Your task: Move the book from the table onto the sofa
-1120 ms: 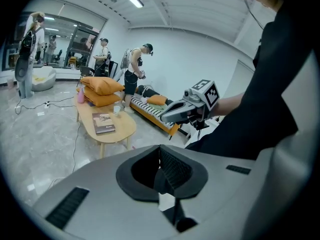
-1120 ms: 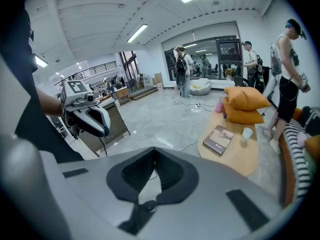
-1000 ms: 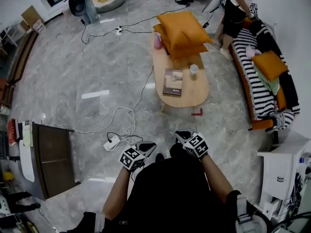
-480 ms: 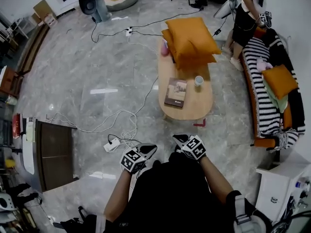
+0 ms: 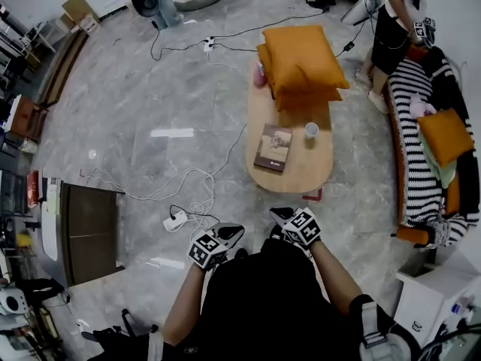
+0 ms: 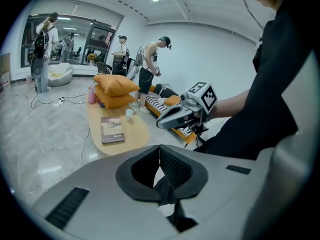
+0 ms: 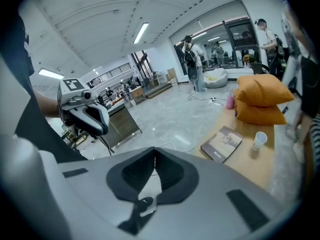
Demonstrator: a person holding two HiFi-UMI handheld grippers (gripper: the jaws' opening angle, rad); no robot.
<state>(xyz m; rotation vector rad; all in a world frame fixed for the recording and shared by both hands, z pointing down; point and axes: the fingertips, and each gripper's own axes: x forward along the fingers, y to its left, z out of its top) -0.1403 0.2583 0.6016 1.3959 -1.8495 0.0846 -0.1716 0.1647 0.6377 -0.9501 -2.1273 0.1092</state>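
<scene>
Resting on wooden table (image 5: pixel 299 173), book (image 5: pixel 273 147), grey floor (image 5: pixel 150 89)

You've got 2 orange cushions (image 5: pixel 301 65) stacked ahead. Pink bottle (image 5: pixel 261 74) sits just beside their left edge, white cup (image 5: pixel 311 131) near them on your side. A person (image 5: pixel 394 28) stands to their right. White power strip (image 5: pixel 174 220) w/ cables (image 5: pixel 203 173) and dark cabinet (image 5: pixel 89 232) lie well apart, lower left.
</scene>
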